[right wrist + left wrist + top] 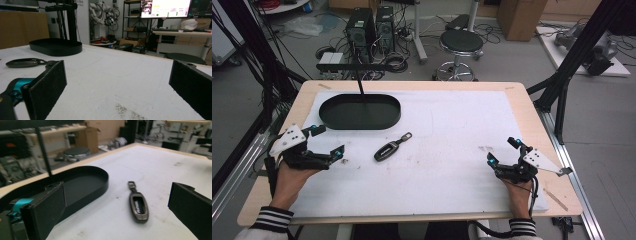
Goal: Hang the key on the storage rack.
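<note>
Nearest me, both my hands rest low on the white mat that covers the desk (pixel 532 120). My left gripper (pixel 328 144) sits at the near left of the mat with its jaws spread wide and nothing between them. My right gripper (pixel 501 150) sits at the near right, well apart from the other, its jaws also wide apart and holding nothing; a dark smudge marks the mat just ahead of it.

Farther in, between the two grippers but closer to my left one, the car key fob (pixel 391 147) lies flat on the mat, its ring end pointing away toward the far right. It touches neither gripper.

Beyond the fob, on the far left part of the mat, stands the black oval tray (pixel 332 117), just apart from the fob, with a thin black post rising from it.
</note>
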A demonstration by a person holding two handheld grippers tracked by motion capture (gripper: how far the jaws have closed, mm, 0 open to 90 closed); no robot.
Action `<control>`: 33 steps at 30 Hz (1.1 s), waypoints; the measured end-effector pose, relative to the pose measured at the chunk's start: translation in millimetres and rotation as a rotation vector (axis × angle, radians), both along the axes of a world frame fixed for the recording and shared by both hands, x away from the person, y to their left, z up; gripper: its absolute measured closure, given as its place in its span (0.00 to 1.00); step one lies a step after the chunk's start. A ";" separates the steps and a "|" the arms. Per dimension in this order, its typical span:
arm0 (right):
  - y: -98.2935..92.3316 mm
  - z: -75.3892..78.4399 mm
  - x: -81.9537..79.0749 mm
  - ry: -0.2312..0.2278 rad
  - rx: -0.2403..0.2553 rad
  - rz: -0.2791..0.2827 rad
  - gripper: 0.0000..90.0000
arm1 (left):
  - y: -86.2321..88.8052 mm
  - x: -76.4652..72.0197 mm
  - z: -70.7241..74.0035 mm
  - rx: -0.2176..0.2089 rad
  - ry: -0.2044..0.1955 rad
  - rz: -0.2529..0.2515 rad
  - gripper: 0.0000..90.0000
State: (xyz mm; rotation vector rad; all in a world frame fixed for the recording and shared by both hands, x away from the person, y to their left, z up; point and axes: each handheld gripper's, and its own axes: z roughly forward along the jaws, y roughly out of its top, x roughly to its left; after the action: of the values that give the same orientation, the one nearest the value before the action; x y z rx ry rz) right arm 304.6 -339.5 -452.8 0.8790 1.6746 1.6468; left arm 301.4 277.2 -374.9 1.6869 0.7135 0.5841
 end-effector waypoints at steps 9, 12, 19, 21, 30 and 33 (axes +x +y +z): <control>-0.1 0.0 -0.1 -0.005 -0.010 0.001 0.00 | -25.1 27.2 17.7 0.082 0.107 -0.072 0.02; -0.5 0.0 0.2 -0.008 -0.008 -0.001 0.00 | -34.4 33.6 24.3 0.103 0.115 -0.093 0.02; -0.3 -0.1 -0.4 -0.007 -0.008 0.001 0.00 | -58.5 52.1 34.2 0.171 0.252 -0.125 0.02; -0.6 0.0 -0.4 -0.008 -0.009 -0.001 0.00 | -66.1 55.7 35.7 0.205 0.254 -0.128 0.02; -0.7 -0.1 -0.4 -0.008 -0.006 -0.001 0.00 | -94.4 70.5 32.7 0.318 0.325 -0.122 0.02; -0.7 -0.1 -0.6 -0.008 -0.007 -0.001 0.00 | -102.9 74.2 29.7 0.354 0.344 -0.119 0.02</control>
State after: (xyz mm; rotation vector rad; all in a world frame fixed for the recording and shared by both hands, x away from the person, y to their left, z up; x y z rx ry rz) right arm 303.9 -340.2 -453.0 0.8684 1.6732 1.6412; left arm 375.6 174.3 -345.1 2.1770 0.7774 0.3510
